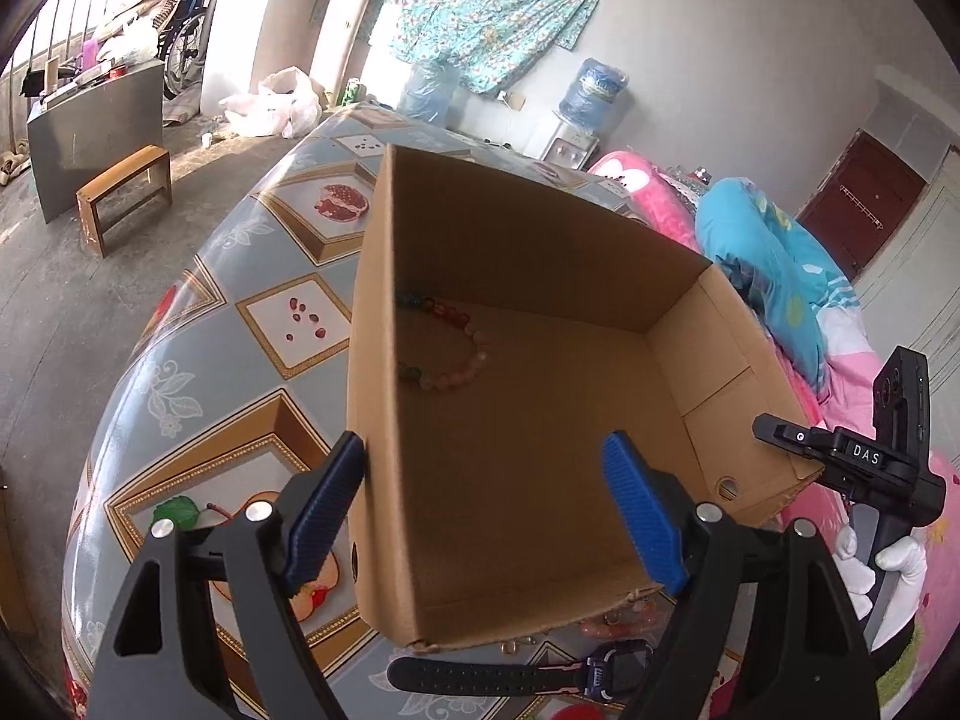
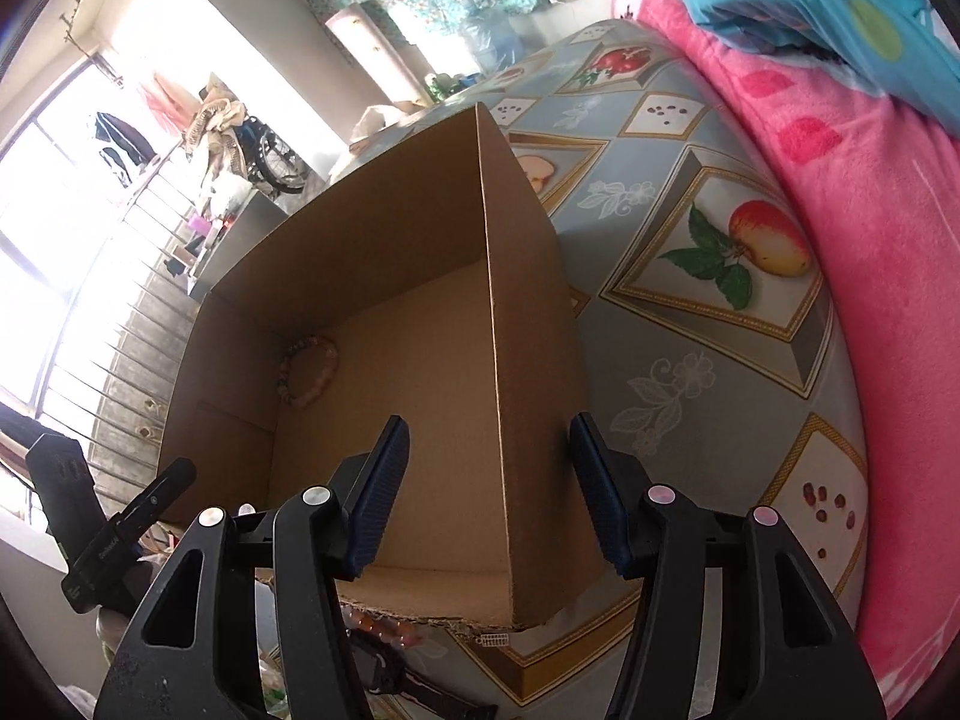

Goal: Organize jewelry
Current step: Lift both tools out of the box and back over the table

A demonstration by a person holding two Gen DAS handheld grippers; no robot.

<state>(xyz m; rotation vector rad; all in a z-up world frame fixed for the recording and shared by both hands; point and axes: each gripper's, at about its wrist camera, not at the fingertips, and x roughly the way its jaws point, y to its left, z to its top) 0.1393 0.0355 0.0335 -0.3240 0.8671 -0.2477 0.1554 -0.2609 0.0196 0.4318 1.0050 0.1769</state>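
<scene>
An open brown cardboard box [image 1: 540, 396] stands on the fruit-patterned table [image 1: 198, 360]. A pastel bead bracelet [image 1: 447, 348] lies on its floor by the left wall; it also shows in the right wrist view [image 2: 309, 369]. My left gripper [image 1: 486, 510] is open, its blue fingers straddling the box's left wall. My right gripper [image 2: 489, 492] is open, straddling the box's right wall [image 2: 498, 390]. A black-strapped watch [image 1: 516, 672] and pink beads [image 1: 618, 621] lie on the table just in front of the box. The right gripper's body [image 1: 864, 456] shows at the box's right.
A pink blanket [image 2: 870, 240] and blue pillow [image 1: 774, 264] border the table on the right. A wooden stool [image 1: 123, 195] and grey cabinet [image 1: 96, 120] stand on the floor to the left. A water dispenser [image 1: 576, 120] is behind.
</scene>
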